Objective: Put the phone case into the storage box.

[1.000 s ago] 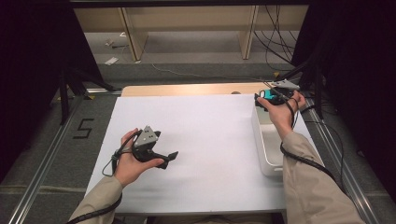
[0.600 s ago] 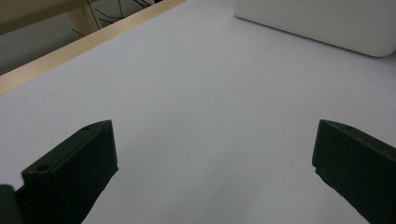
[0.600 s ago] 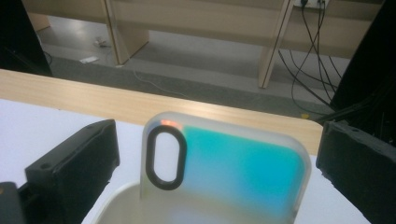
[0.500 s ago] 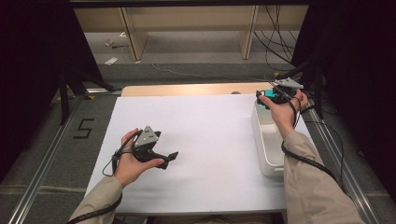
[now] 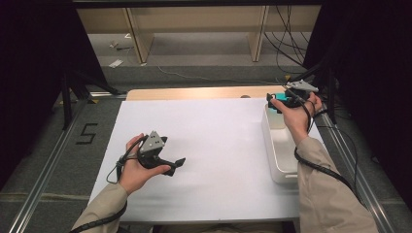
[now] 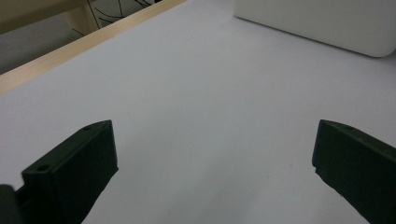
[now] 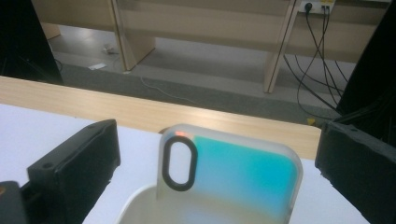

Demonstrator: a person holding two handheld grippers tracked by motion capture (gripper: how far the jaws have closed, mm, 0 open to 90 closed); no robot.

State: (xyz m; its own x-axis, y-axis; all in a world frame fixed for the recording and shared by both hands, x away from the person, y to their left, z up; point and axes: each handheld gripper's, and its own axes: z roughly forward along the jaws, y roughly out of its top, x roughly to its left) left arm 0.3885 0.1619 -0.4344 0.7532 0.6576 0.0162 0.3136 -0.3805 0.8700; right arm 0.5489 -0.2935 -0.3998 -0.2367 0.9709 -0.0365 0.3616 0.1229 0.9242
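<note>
Reaching toward a teal phone case standing in the white bin, we hold our right gripper wide around it, ungrasped; left gripper rests wide.

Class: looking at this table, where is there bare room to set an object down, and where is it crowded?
The white sheet lies bare between the left tool and the white bin, and from there back to the wooden edge. It is crowded at the bin's far end, where the right tool hangs at the turquoise phone case.
</note>
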